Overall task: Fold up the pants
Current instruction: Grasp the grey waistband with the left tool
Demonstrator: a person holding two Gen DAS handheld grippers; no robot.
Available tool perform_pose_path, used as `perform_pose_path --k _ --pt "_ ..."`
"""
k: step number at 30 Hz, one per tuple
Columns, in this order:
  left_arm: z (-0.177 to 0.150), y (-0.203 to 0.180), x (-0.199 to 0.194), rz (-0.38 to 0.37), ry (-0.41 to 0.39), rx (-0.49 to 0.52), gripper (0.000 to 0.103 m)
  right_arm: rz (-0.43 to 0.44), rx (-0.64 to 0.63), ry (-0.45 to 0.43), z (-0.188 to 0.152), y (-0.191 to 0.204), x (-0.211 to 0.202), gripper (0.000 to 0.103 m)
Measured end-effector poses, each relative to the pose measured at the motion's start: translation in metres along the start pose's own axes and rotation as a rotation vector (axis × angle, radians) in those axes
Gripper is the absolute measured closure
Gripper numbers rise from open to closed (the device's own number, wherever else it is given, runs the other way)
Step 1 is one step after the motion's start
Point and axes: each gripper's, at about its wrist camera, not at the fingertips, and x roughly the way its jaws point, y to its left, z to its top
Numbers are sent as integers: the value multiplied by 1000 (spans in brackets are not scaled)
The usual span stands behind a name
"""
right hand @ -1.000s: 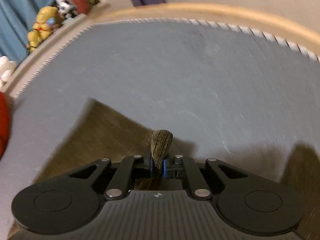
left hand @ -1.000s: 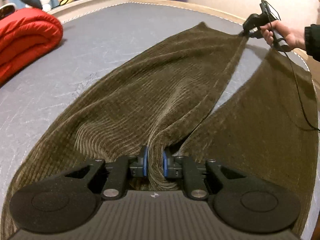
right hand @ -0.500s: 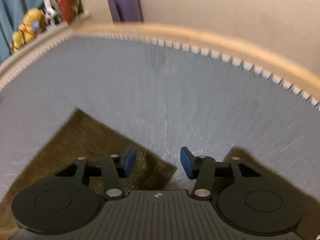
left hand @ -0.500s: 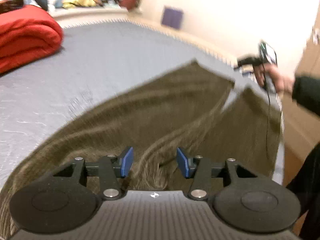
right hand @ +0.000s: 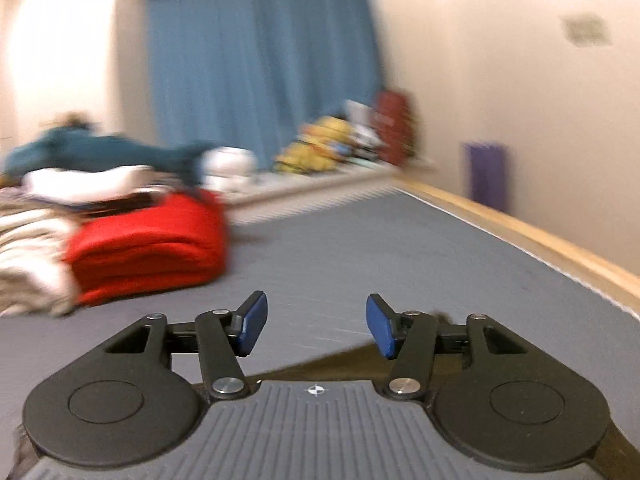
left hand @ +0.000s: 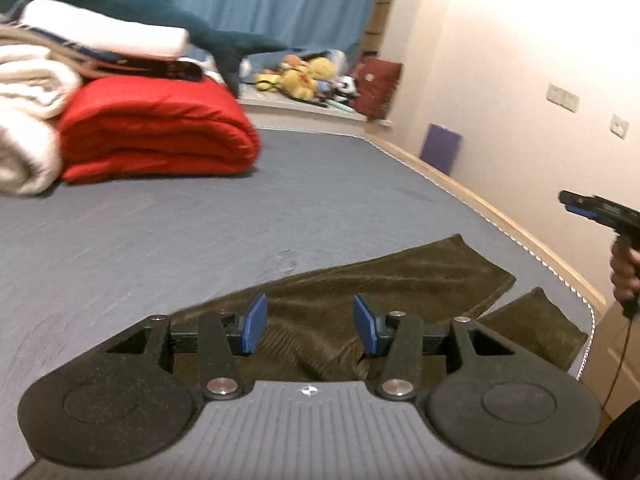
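The olive-brown corduroy pants (left hand: 384, 280) lie flat on the grey bed (left hand: 200, 232), legs stretching away to the right. My left gripper (left hand: 310, 324) is open and empty, raised just above the pants' near end. My right gripper (right hand: 316, 326) is open and empty, lifted above the bed; a dark corner of the pants (right hand: 340, 364) shows under it. The right gripper (left hand: 580, 205) also shows in the left wrist view, held in a hand at the far right, off the cloth.
A folded red blanket (left hand: 156, 128) and white bedding (left hand: 24, 120) are piled at the bed's far left, with a blue plush shark (left hand: 160, 20) on top. Stuffed toys (left hand: 304, 76) sit on the window ledge. The wooden bed edge (left hand: 500, 216) runs along the right.
Both grippers opened and let go of the pants, then lifted away and tilted up. The pants dropped flat onto the bed.
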Motion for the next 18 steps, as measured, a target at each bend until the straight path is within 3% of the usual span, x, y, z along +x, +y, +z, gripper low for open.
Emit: perform_pose_path --k 4,7,10,14,17,18 --pt "-31 13 -32 80 6 16 56 171 -83 10 -14 57 -32 40" --pt "-67 44 -32 131 62 -81 67 292 -164 70 -44 97 -36 40" --pt "-97 69 -14 197 209 -155 76 394 -263 134 -82 135 -34 40" --pt "-114 74 4 172 294 -101 76 505 -418 320 -139 188 -33 43" --pt "-136 83 34 202 480 -65 76 542 -526 338 -154 205 -33 43" --pt "-138 81 40 215 505 -45 76 550 -535 348 -156 206 -32 43"
